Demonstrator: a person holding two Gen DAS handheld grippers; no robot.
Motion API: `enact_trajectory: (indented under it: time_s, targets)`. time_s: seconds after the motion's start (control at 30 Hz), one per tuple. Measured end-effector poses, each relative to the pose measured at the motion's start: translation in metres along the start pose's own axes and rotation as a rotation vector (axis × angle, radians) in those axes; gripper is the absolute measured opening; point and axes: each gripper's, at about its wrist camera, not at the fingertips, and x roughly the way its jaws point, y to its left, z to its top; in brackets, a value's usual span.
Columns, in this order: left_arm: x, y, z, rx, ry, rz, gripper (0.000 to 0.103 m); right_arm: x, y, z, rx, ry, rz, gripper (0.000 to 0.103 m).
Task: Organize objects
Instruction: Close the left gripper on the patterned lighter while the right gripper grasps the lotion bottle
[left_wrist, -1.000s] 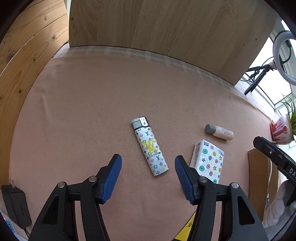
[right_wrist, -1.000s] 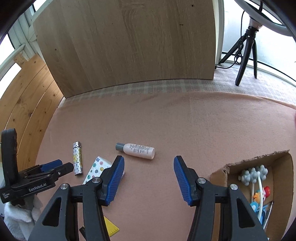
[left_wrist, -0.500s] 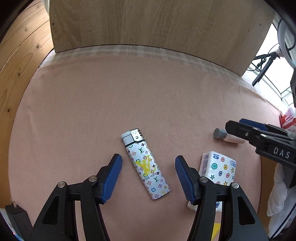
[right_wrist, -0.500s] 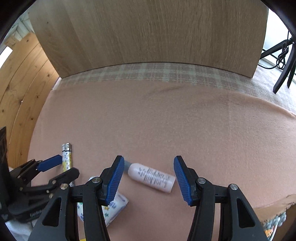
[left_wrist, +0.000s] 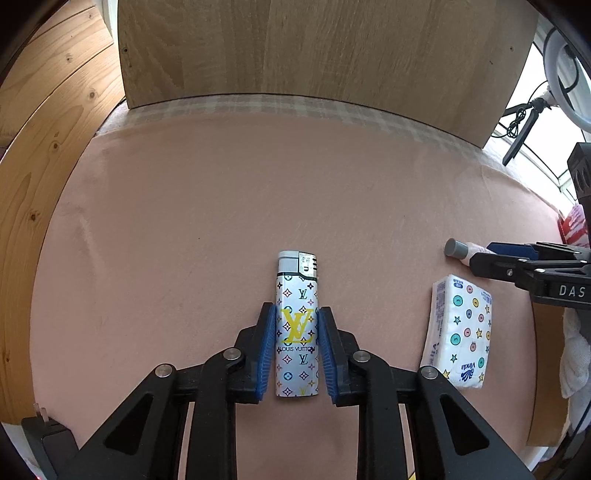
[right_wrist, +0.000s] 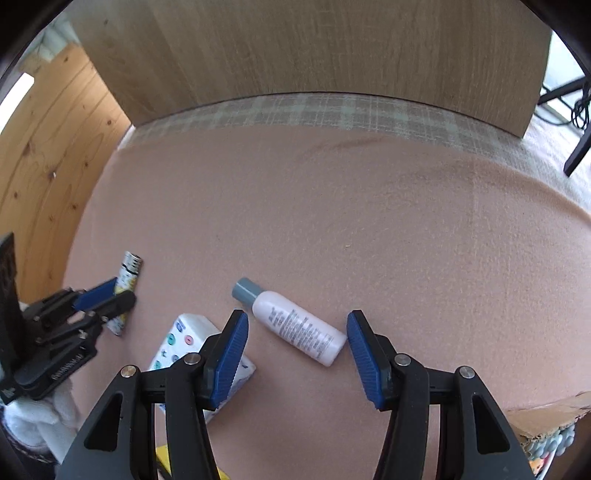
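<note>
1. Now your left gripper (left_wrist: 297, 332) is clamped on the lighter (left_wrist: 297, 325), its blue pads pressed against both long sides; the lighter lies flat on the pink cloth (left_wrist: 221, 203), low in the centre of the left wrist view, metal cap pointing up the frame.
2. Your right gripper (right_wrist: 295, 343) stands spread wide around the small bottle (right_wrist: 295, 326), which lies slanted low in the centre of its view, grey cap toward the upper left; neither pad clearly touches it.
3. The tissue pack (left_wrist: 458, 332) sits at lower right of the left wrist view, untouched.
4. You seem to be at the grasping step. Next, lift the lighter straight up, and close on the bottle across its body before carrying both, likely toward the cardboard box (right_wrist: 546, 417) at lower right.
</note>
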Motion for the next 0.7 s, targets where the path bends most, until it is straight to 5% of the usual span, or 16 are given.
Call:
enact_trajectory:
  time_s: [0.2,0.27,0.5,0.7]
  targets:
    - [-0.007,0.009,-0.023,-0.091,-0.044,-0.030,0.024,0.005,0.013,0.002,0.028,-0.045,-0.068,0.046]
    - [-0.010,0.010,-0.031,-0.106,-0.041,-0.043,0.024,0.003,0.012,-0.003,0.030,-0.056,-0.075,0.018]
    - [-0.025,0.022,-0.065,-0.142,-0.041,-0.058,0.024,-0.013,-0.011,-0.033,0.110,-0.063,-0.027,0.018]
    - [-0.049,0.025,-0.097,-0.186,-0.047,-0.104,0.024,-0.063,-0.013,-0.091,0.144,-0.148,0.066,0.018]
